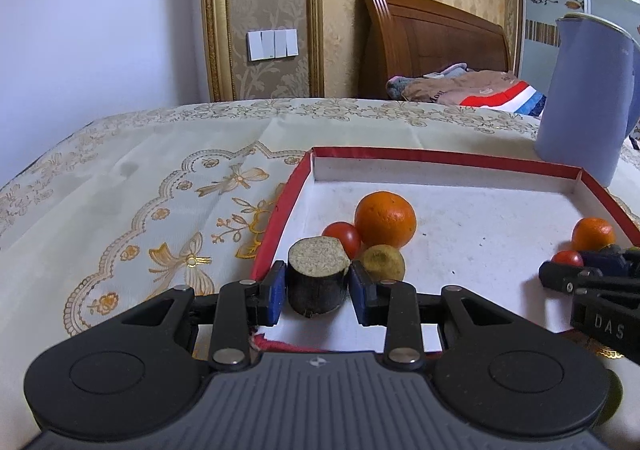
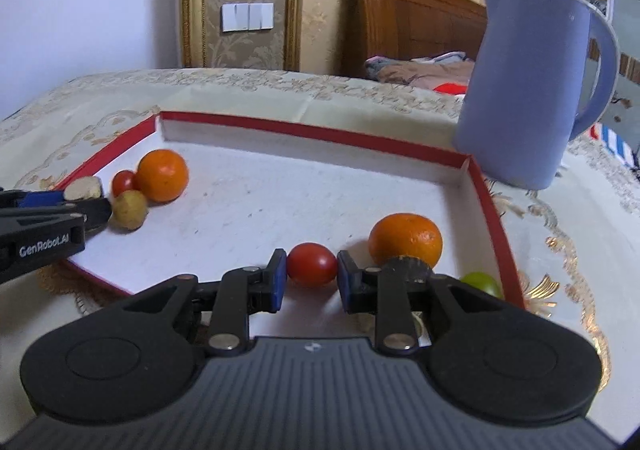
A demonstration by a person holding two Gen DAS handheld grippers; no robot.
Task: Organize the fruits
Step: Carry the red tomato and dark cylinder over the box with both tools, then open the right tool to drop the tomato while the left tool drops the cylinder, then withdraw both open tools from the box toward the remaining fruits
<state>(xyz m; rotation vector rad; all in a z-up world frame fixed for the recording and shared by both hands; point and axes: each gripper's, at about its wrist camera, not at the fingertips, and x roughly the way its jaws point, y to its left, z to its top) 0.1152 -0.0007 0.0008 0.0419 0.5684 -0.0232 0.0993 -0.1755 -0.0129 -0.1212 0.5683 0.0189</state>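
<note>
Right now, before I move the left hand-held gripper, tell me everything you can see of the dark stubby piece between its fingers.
The dark cylinder piece is a short, stubby chunk, likely sugarcane: near-black rind, pale tan fibrous cut top. It stands upright on the white floor of the red-rimmed tray, near the front-left corner. The left hand-held gripper brackets it, blue pads at both sides; contact looks close but I cannot confirm a squeeze. Just behind it sit a small tomato and a yellowish-green fruit, very close, possibly touching.
</note>
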